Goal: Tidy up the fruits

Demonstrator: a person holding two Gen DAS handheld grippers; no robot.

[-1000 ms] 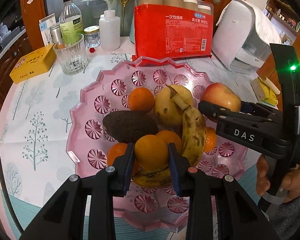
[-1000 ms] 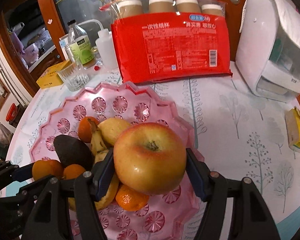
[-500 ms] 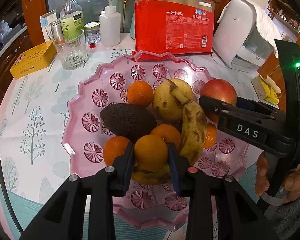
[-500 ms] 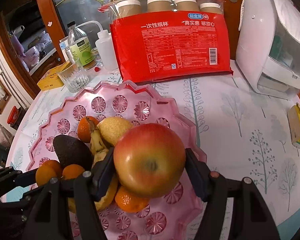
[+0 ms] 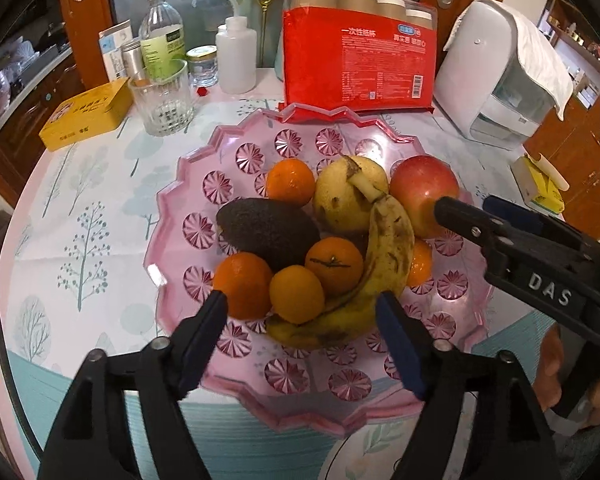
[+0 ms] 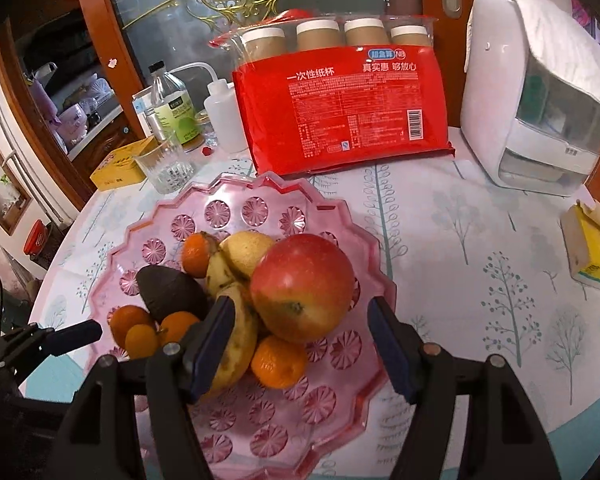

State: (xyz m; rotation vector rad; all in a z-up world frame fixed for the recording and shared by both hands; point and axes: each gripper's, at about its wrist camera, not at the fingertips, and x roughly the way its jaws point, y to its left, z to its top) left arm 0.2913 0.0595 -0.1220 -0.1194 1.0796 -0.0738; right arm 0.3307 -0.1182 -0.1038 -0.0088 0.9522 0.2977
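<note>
Your left fingers (image 5: 300, 320) have just sprung wide, empty, the small orange (image 5: 297, 294) loose between them in the pink bowl (image 5: 188, 184). Your right fingers (image 6: 300, 322) have just eased off the apple (image 6: 302, 286). It's heavy, smooth, bruisable: grip across its widest middle.

Above the pink bowl (image 5: 172, 208), the left gripper (image 5: 302, 310) has just spread its jaws wide; the right gripper (image 6: 300, 316) stands open too.
</note>
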